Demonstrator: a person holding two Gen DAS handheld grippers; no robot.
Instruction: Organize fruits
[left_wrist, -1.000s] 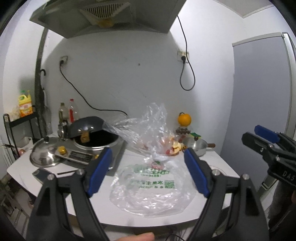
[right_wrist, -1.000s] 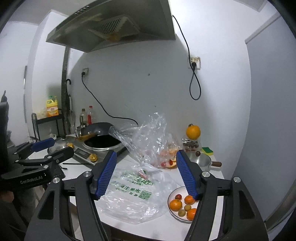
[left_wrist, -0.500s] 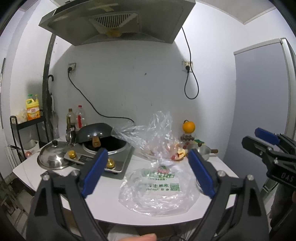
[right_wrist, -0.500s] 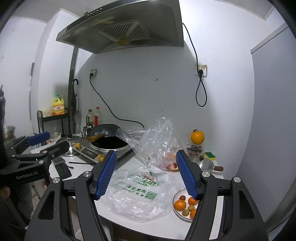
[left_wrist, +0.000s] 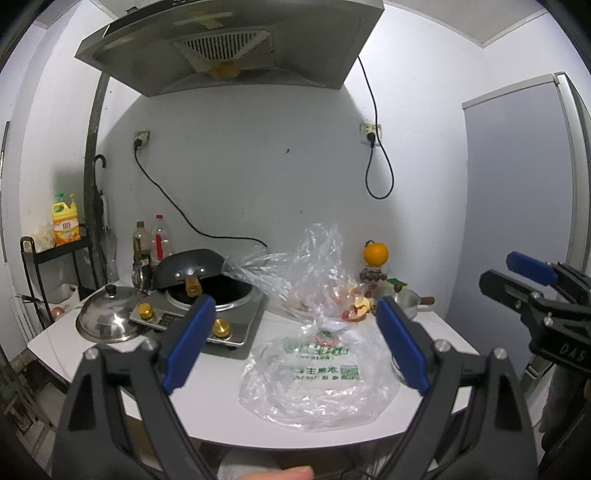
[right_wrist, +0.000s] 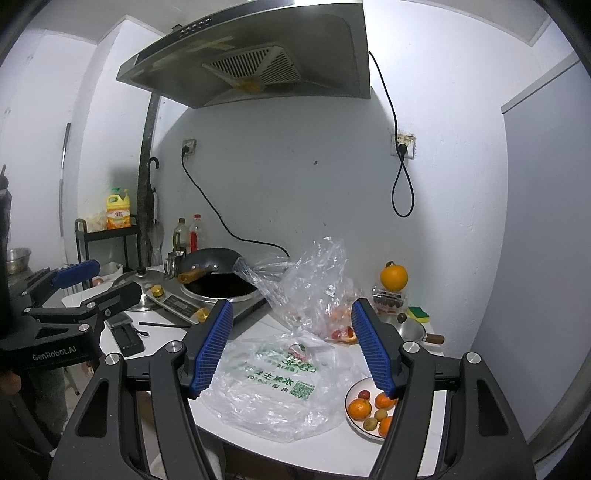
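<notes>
A flat clear plastic bag with green print lies on the white table. Behind it stands a crumpled clear bag holding red and orange fruit. At the table's front right, a white plate carries oranges and small fruits. One orange rests on a clear box at the back. My left gripper and my right gripper hover open before the table, nothing between their blue pads. Each also shows in the other's view, the right gripper and the left gripper.
An induction cooker with a black wok fills the table's left side, beside a steel lid and bottles. A small pan and a sponge sit back right. A black rack stands at the left.
Both grippers have drawn back from the table, so the bags look smaller and farther. The left jaws stand slightly wider than a second ago.
</notes>
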